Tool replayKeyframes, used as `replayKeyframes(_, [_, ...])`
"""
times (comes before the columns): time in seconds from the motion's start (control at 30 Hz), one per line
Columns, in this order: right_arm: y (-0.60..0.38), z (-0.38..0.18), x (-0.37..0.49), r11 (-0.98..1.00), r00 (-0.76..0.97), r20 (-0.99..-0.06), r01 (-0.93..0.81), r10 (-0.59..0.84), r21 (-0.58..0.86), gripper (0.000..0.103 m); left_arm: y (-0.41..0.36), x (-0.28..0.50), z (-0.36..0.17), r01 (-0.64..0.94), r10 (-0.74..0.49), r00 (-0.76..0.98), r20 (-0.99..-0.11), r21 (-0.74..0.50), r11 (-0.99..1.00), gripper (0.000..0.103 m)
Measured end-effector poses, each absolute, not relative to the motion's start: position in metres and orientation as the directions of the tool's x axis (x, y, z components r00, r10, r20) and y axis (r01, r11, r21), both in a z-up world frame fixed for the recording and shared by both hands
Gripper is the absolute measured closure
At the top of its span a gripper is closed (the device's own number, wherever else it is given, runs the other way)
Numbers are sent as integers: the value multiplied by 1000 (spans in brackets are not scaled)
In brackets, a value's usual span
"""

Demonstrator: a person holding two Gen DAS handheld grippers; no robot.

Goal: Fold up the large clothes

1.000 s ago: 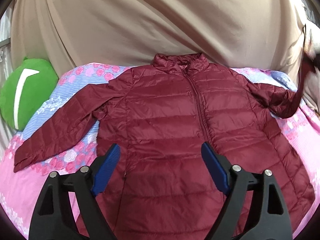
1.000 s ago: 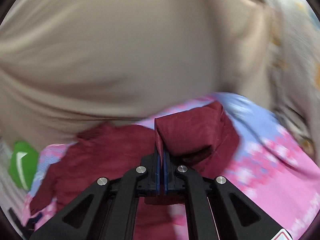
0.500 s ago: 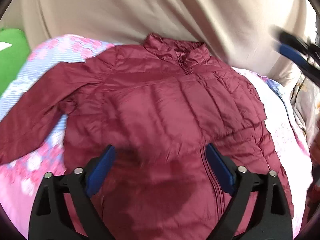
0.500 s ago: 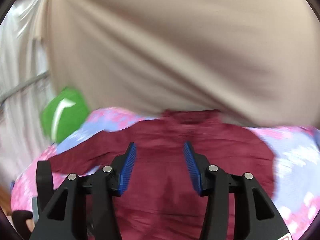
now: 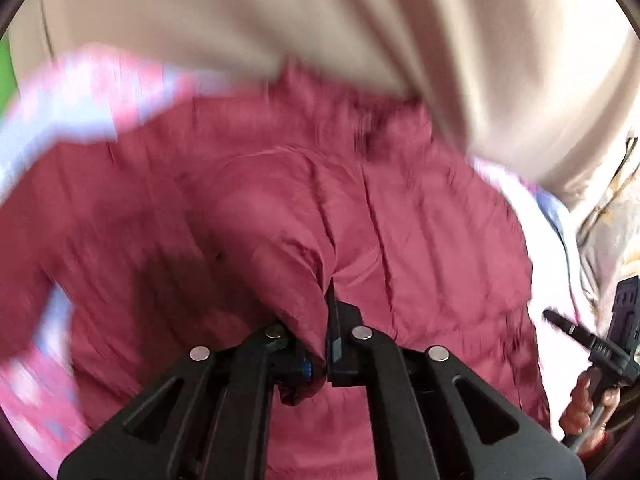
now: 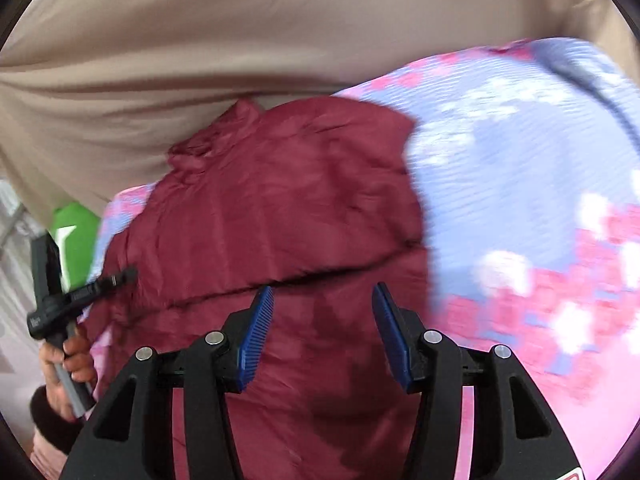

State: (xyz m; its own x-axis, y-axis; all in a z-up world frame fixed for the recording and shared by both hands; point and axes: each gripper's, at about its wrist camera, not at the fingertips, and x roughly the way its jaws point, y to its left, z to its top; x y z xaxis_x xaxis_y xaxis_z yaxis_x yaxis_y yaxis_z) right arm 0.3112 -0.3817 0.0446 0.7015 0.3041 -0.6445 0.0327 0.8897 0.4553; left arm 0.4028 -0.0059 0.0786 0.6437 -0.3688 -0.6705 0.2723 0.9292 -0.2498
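Soft, even daylight; heavy motion blur in the left wrist view, milder smear in the right.

Both fisheye pictures bend straight lines and end in a dark round rim at the corners. In the left wrist view the maroon puffer jacket (image 5: 420, 216) and the floral bedsheet (image 5: 92, 92) streak badly, worst toward the left edge, while the black left gripper (image 5: 326, 320) close to the lens stays fairly crisp. In the right wrist view the right gripper (image 6: 322, 336) with its blue pads (image 6: 256, 336) is sharp, casting a dark shadow on the jacket below it; the bedsheet smears toward the right edge. The beige curtain (image 6: 240, 40) is evenly lit, no glare.
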Motion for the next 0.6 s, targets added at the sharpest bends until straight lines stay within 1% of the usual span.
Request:
replayKeyframes(0.07, [-374,39,332,867,689,-639,30,343,498,48,-3,410,100,258,-331,692,-642,-208,944,101])
replayKeyframes(0.17, [-380,28,351,812,689,-624,88,369,578,47,-2,432,96,216,-249,707,-662,-132,967,101])
replayKeyframes(0.2, [-385,20,358,771,691,-611,121,386,625,52,-3,435,92,208,-235,703,-671,-121,970,101])
replayKeyframes(0.23, [-390,15,362,745,698,-604,151,386,650,64,-5,442,82,193,-209,692,-691,-101,976,101])
replayKeyframes(0.27, [-397,12,363,728,713,-604,195,355,658,96,-7,447,71,179,-184,680,-710,-83,980,101])
replayKeyframes(0.3, [-400,15,362,729,726,-605,212,329,650,102,-7,449,62,171,-176,671,-720,-81,982,101])
replayKeyframes(0.33, [-409,20,356,736,757,-594,233,272,635,102,-6,451,53,166,-177,658,-732,-88,982,101])
replayKeyframes(0.4, [-423,24,350,786,749,-648,315,139,532,102,-7,451,37,161,-183,641,-746,-103,982,100])
replayKeyframes(0.43, [-427,27,346,821,724,-688,360,53,442,102,-7,450,32,161,-184,643,-744,-104,981,100])
replayKeyframes(0.47, [-428,30,342,839,724,-689,355,33,413,102,-8,448,30,161,-185,648,-739,-104,981,100])
replayKeyframes(0.5, [-426,37,334,863,733,-680,328,25,385,95,-9,446,29,163,-185,654,-734,-103,981,100])
replayKeyframes(0.53, [-423,42,328,873,743,-669,304,33,381,92,-10,445,29,164,-183,656,-732,-99,982,100])
replayKeyframes(0.57, [-417,50,320,886,762,-645,264,50,380,81,-10,445,28,164,-182,658,-731,-97,982,100])
replayKeyframes(0.6, [-410,56,319,898,771,-634,239,55,369,49,-10,444,28,161,-180,658,-731,-97,982,100])
